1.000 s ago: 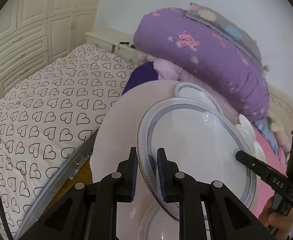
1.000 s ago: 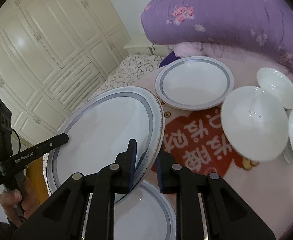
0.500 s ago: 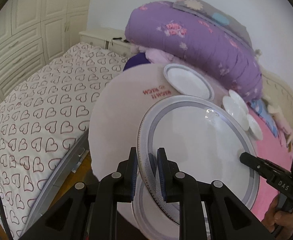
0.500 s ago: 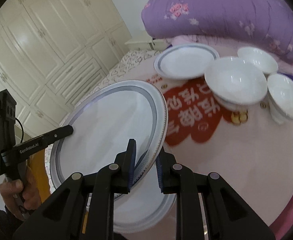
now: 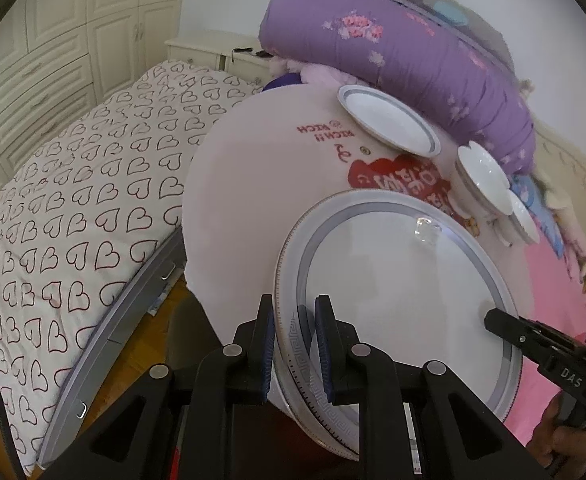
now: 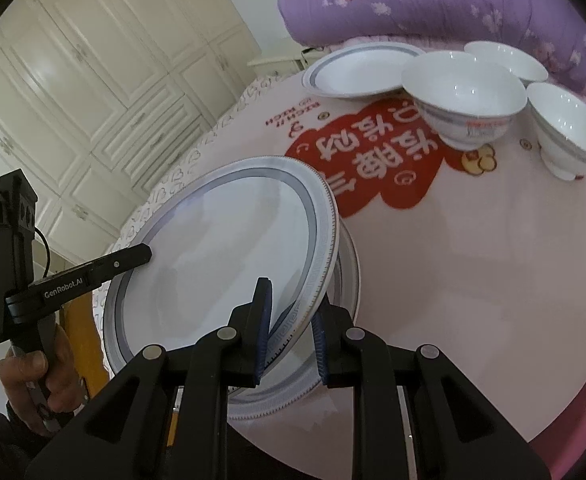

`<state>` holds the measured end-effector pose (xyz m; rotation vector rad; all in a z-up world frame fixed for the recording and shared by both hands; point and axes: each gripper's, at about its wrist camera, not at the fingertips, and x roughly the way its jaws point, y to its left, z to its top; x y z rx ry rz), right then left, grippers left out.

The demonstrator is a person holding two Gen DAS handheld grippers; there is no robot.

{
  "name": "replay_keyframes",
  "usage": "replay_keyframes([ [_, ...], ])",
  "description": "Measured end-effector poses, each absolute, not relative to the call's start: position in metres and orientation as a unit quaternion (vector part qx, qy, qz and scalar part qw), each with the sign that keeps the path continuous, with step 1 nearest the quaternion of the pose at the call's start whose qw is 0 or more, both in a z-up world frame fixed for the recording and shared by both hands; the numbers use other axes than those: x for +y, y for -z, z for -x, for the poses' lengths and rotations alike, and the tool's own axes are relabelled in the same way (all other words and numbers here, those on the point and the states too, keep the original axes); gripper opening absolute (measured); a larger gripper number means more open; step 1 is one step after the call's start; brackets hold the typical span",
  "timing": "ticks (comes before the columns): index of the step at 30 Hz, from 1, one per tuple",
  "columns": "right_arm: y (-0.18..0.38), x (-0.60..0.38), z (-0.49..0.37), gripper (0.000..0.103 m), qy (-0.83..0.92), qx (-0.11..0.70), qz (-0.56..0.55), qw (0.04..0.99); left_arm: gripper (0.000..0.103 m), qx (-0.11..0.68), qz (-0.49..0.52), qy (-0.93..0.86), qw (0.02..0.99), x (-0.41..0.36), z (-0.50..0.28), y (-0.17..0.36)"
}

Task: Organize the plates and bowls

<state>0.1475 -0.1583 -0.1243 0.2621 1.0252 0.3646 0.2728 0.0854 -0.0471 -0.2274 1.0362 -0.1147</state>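
A large white plate (image 5: pixel 397 292) with a grey band is gripped at opposite rims by both grippers. My left gripper (image 5: pixel 293 308) is shut on its near-left rim, and its tip (image 6: pixel 145 254) shows in the right wrist view. My right gripper (image 6: pixel 293 292) is shut on the same plate (image 6: pixel 221 256), and its finger (image 5: pixel 493 320) shows in the left wrist view. The plate hangs tilted just above a second banded plate (image 6: pixel 351 276) on the round pink table (image 6: pixel 473 280). A third plate (image 6: pixel 357 72) and three white bowls (image 6: pixel 465 92) (image 6: pixel 505 60) (image 6: pixel 569 120) stand at the far side.
A bed with a heart-print cover (image 5: pixel 73 200) runs along the table's left. A rolled purple quilt (image 5: pixel 413 52) lies behind the dishes. Cream wardrobe doors (image 6: pixel 73 60) and a nightstand (image 5: pixel 209 46) stand beyond. A hand (image 6: pixel 29 376) holds the left gripper's handle.
Both grippers have carried the large plate toward the table's near edge and lower, over the second plate. The far plate and bowls now sit further off in both views.
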Motion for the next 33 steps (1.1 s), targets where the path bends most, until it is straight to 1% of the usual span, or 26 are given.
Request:
replay_keyframes([
  [13, 0.146, -0.154, -0.146, 0.020, -0.165, 0.511, -0.106, 0.837, 0.017, 0.501, 0.084, 0.041, 0.860, 0.073, -0.269, 0.078],
  [19, 0.144, -0.146, -0.149, 0.023, -0.162, 0.518, -0.079, 0.836, 0.018, 0.497, 0.067, 0.038, 0.864, 0.070, -0.271, 0.084],
  [27, 0.139, -0.144, -0.147, 0.024, -0.152, 0.522, -0.055, 0.838, 0.020, 0.499, 0.063, 0.047, 0.863, 0.067, -0.273, 0.093],
  [31, 0.138, -0.142, -0.143, 0.026, -0.151, 0.521, -0.042, 0.839, 0.020, 0.498, 0.064, 0.049, 0.864, 0.070, -0.273, 0.094],
  [33, 0.137, -0.137, -0.142, 0.031, -0.152, 0.521, -0.032, 0.840, 0.019, 0.497, 0.064, 0.049, 0.864, 0.072, -0.273, 0.093],
])
